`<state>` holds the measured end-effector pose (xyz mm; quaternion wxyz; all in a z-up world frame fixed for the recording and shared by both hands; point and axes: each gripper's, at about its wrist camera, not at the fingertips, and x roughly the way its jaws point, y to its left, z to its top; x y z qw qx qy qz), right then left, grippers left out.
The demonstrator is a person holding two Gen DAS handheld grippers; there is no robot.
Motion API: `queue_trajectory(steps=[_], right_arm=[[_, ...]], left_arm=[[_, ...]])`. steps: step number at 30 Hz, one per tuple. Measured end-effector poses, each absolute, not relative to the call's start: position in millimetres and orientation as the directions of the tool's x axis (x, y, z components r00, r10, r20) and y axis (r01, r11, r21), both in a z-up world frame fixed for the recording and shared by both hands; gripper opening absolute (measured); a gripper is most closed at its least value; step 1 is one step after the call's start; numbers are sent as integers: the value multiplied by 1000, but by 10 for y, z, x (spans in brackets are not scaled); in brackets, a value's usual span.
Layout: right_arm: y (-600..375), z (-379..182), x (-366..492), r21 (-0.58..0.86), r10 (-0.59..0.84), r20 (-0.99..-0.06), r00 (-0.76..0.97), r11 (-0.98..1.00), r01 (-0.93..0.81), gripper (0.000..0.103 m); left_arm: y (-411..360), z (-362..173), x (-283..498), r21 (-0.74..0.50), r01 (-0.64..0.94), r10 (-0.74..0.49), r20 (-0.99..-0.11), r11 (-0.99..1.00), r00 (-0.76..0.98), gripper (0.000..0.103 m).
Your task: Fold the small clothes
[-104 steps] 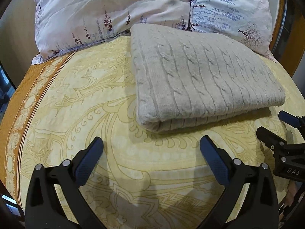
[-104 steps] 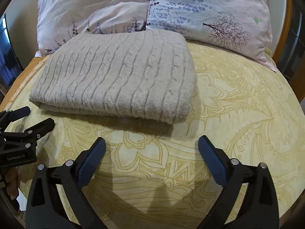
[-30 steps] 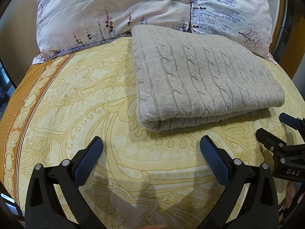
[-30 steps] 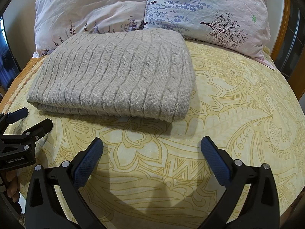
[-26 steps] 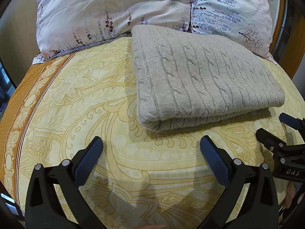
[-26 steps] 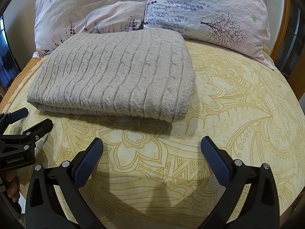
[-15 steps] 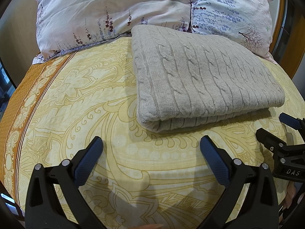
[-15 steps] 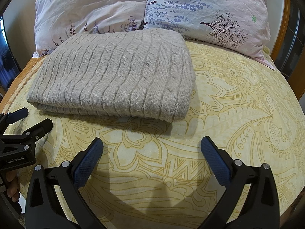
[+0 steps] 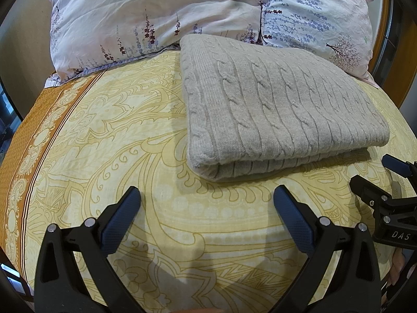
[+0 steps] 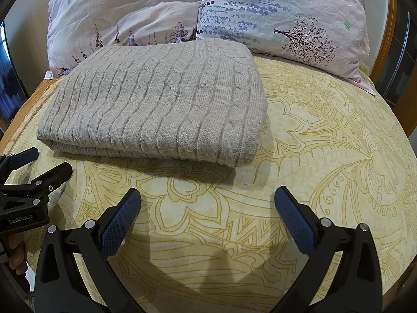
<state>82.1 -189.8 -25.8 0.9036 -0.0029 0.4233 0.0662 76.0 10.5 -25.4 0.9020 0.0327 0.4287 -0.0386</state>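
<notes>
One folded grey cable-knit sweater (image 9: 281,109) flat on bed (image 9: 109,140), long axis across bed, far edge touching two floral pillows (image 10: 281,13); left gripper (image 9: 206,203), right gripper (image 10: 207,203) both released, near sweater, empty

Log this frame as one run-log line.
sweater: folded, flat on bedspread, in front of pillows | left gripper: open, empty, short of sweater | right gripper: open, empty

Left gripper (image 9: 206,203) and right gripper (image 10: 207,203) hover side by side, jaws spread.
</notes>
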Motion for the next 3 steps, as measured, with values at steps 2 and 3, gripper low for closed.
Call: queue_trajectory(steps=[2,3], right_arm=[[-1899,-258,822,51,117,-765,633,991,-122,102],[-1899,-258,823,51,117,-765,633,991,-122,102]], left_arm=[[105,-254,760,26,98,-42,-776,995,630,101],[105,-254,760,26,98,-42,-776,995,630,101]])
